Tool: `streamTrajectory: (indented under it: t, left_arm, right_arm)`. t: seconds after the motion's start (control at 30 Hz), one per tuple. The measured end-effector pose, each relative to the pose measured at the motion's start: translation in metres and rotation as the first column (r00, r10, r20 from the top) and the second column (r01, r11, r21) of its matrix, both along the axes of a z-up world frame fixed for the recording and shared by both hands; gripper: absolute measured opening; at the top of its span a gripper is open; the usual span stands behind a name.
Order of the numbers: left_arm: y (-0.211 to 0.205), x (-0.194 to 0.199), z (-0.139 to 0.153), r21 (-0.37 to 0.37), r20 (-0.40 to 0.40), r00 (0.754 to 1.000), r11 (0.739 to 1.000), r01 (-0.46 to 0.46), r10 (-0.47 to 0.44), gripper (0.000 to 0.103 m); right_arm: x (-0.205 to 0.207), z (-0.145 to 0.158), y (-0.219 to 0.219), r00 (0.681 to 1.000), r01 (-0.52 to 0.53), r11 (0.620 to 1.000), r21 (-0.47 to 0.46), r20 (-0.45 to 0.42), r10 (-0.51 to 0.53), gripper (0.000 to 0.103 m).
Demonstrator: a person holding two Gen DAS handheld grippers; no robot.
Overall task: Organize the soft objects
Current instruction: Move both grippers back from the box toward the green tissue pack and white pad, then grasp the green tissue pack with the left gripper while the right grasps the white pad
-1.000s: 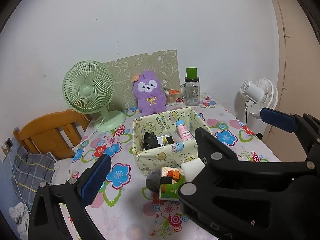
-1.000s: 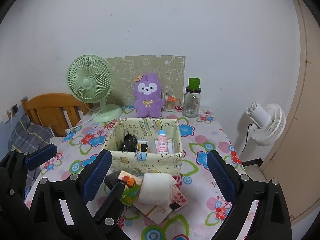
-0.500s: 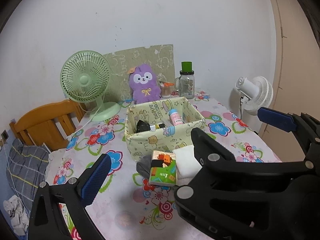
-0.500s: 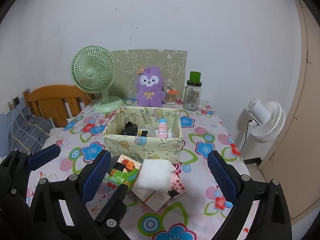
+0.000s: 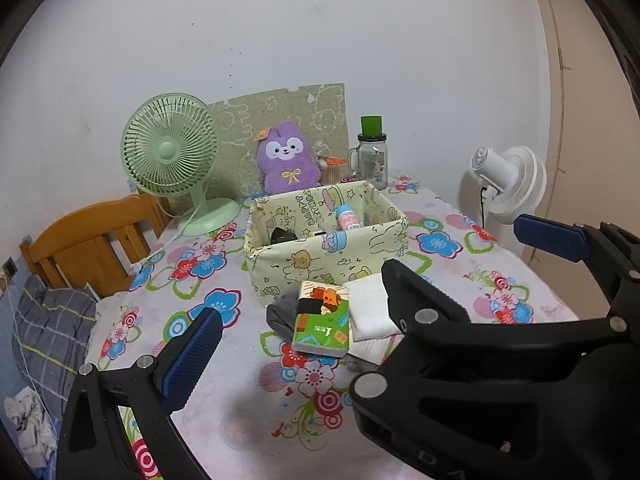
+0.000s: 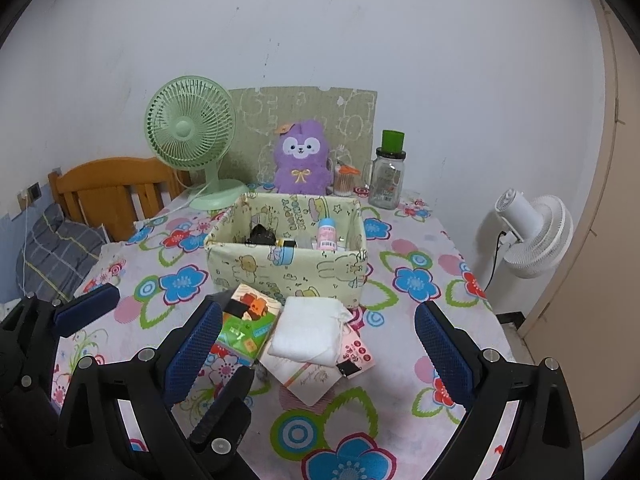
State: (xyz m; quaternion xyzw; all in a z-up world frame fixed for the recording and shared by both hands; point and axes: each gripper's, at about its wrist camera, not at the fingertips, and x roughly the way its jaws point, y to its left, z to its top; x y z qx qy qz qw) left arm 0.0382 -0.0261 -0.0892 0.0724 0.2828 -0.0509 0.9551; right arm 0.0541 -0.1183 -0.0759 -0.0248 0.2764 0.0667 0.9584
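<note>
A cloth storage box with cartoon prints stands mid-table and holds a pink bottle and dark items; it also shows in the left wrist view. In front of it lie a green tissue pack, a folded white cloth, a grey soft item and pink cards. A purple plush sits behind the box. My left gripper is open and empty, near the pile. My right gripper is open and empty, above the white cloth.
A green desk fan stands back left, a glass jar with green lid back right. A wooden chair is left of the table, a white fan right of it. The floral tablecloth covers the table.
Both grippers have pulled back and risen a little from the box; the pile and box now sit farther away. Both stay open. Nothing on the table moved.
</note>
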Motion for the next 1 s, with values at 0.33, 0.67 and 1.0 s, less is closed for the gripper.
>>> streamTrajectory:
  t: [0.33, 0.67, 1.0]
  left_arm:
    - [0.006, 0.015, -0.028, -0.026, -0.047, 0.999, 1.000, 0.007, -0.009, 0.103]
    - [0.020, 0.036, -0.060, -0.023, -0.136, 0.991, 1.000, -0.020, 0.016, 0.103]
    - [0.028, 0.056, -0.083, 0.005, -0.196, 0.980, 0.999, -0.045, 0.045, 0.102]
  right_arm:
    - [0.010, -0.027, 0.004, 1.000, -0.017, 1.000, -0.017, -0.016, 0.016, 0.098]
    - [0.028, -0.056, 0.013, 0.997, -0.040, 0.999, -0.016, -0.067, 0.039, 0.098]
    - [0.047, -0.079, 0.015, 0.993, -0.034, 0.999, -0.032, -0.117, 0.030, 0.098]
